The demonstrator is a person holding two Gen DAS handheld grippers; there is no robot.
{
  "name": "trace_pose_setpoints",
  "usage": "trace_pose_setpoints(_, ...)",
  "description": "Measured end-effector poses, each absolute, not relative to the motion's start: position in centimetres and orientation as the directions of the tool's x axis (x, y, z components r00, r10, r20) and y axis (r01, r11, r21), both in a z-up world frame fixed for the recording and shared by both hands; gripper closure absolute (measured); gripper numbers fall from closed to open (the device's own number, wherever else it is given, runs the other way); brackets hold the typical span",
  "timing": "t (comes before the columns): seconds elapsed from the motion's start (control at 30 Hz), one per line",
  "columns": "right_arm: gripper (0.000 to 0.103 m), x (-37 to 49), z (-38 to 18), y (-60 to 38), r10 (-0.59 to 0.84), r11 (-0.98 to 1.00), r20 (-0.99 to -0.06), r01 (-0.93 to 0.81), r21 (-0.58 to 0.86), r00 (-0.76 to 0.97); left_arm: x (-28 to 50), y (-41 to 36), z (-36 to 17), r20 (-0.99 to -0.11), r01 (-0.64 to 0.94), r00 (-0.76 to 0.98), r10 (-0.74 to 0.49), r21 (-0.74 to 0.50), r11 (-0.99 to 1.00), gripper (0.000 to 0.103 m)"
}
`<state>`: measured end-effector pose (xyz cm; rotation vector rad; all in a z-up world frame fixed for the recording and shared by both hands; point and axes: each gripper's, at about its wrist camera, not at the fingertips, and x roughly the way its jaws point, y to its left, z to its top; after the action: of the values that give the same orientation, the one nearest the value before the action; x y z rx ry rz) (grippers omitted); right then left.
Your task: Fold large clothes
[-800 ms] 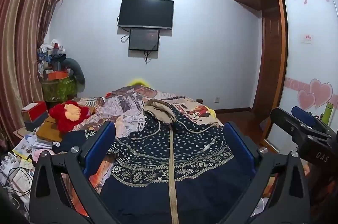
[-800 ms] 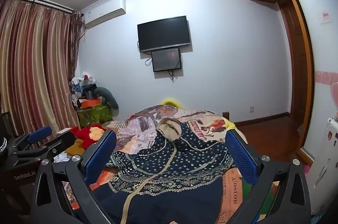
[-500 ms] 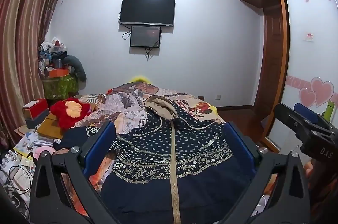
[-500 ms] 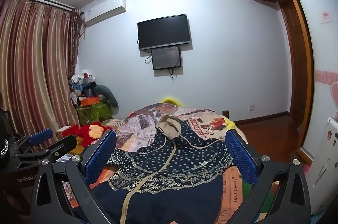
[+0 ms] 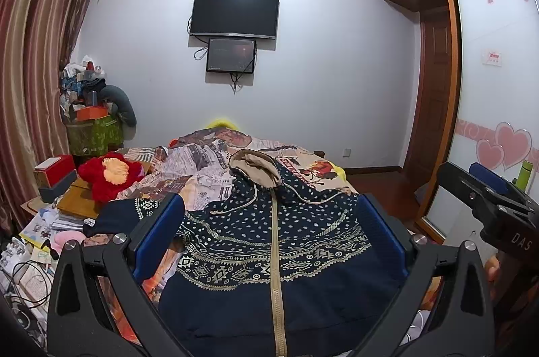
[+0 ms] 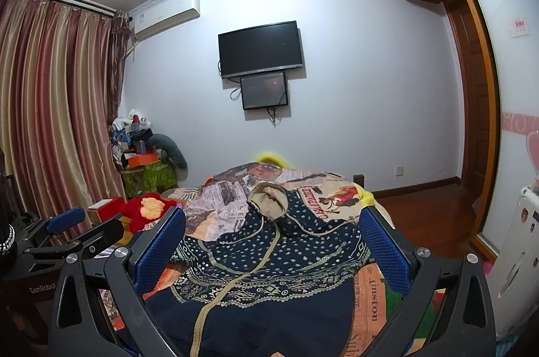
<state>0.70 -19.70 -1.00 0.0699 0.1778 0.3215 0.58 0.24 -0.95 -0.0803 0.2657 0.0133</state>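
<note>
A navy hooded jacket (image 5: 269,242) with white dots, a patterned band, a beige zip and a beige-lined hood (image 5: 256,166) lies spread front-up on the bed; it also shows in the right wrist view (image 6: 269,259). My left gripper (image 5: 269,239) hovers open above its lower half, holding nothing. My right gripper (image 6: 273,245) hovers open above the jacket too, empty. The right gripper shows at the right edge of the left wrist view (image 5: 485,198); the left gripper shows at the left edge of the right wrist view (image 6: 67,232). One sleeve (image 5: 124,212) lies out to the left.
The bed has a newspaper-print cover (image 5: 202,161). A red plush toy (image 5: 107,175) and cluttered boxes (image 5: 54,175) sit on the left by striped curtains (image 6: 50,121). A TV (image 5: 234,13) hangs on the far wall. A wardrobe with heart stickers (image 5: 498,148) stands on the right.
Both grippers have tilted and risen slightly, so the bed and jacket sit a little lower in view. The jacket has not moved and both grippers stay open.
</note>
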Motion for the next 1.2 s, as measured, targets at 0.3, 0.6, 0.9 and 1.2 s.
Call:
trace_pose_setpoints(0.3, 0.000, 0.79, -0.91, -19.71, 0.320, 0.947, -0.166, -0.308, 0.096, 0.933, 0.66, 0.39, -1.10, -0.269, -0.024, 0.963, 0.002, -0.080, 0.997, 0.000)
trace_pose_setpoints(0.6, 0.000, 0.71, -0.73, -19.75, 0.320, 0.946, -0.167, -0.308, 0.097, 0.932, 0.83, 0.47, -1.34, -0.273, -0.026, 0.962, 0.003, -0.081, 0.996, 0.000)
trace_pose_setpoints(0.9, 0.000, 1.11, -1.24, -19.67, 0.320, 0.947, -0.170, -0.308, 0.097, 0.932, 1.01, 0.55, -1.54, -0.274, -0.031, 0.962, 0.006, -0.086, 0.996, 0.000)
trace_pose_setpoints(1.2, 0.000, 1.19, -1.29, -19.66, 0.321, 0.946, -0.170, -0.308, 0.098, 0.932, 1.11, 0.65, -1.45, -0.271, -0.031, 0.963, 0.007, -0.085, 0.996, 0.000)
